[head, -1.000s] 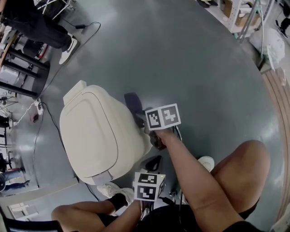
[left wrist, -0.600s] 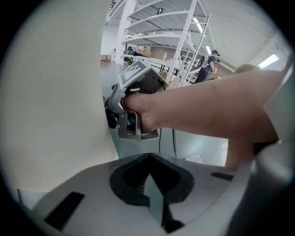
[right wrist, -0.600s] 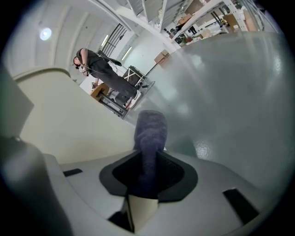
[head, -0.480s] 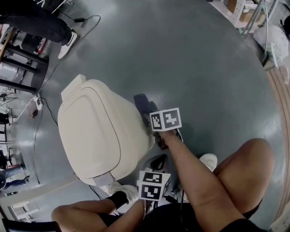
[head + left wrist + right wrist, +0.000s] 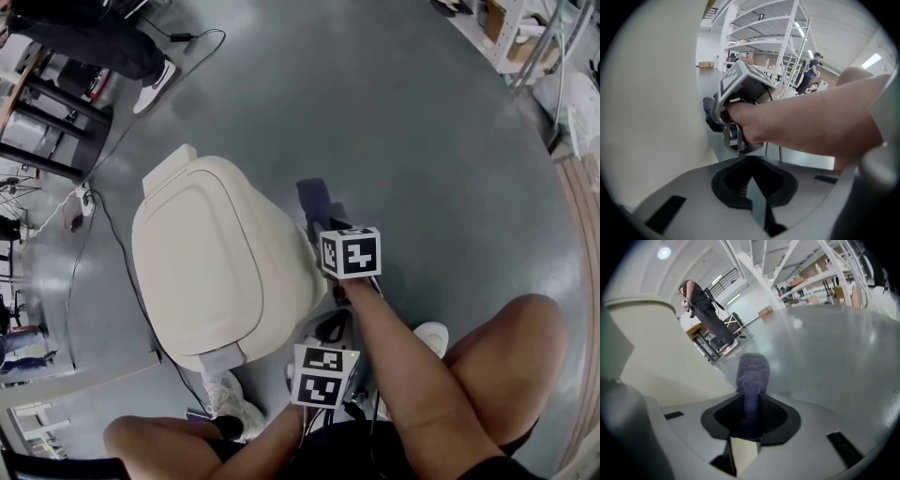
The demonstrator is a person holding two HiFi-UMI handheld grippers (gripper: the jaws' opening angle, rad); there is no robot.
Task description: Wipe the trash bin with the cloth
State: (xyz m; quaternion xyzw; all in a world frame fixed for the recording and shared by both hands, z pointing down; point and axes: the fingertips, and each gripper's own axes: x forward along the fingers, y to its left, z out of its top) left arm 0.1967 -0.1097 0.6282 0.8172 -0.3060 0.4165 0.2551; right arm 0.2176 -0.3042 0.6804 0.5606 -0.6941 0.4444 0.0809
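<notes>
the right tongs clamp the purple cloth just beside the cream trash bin's right wall, apparently to wipe that side, while the left tongs sit closed and empty nearer the person, out of the way.

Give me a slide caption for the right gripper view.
Right gripper shut on a purple cloth beside the cream trash bin.

A glossy grey floor fills the room. Black table legs stand at its upper-left edge, near a power strip. Tall white shelving rises along the far side. A round ceiling light glows overhead.
</notes>
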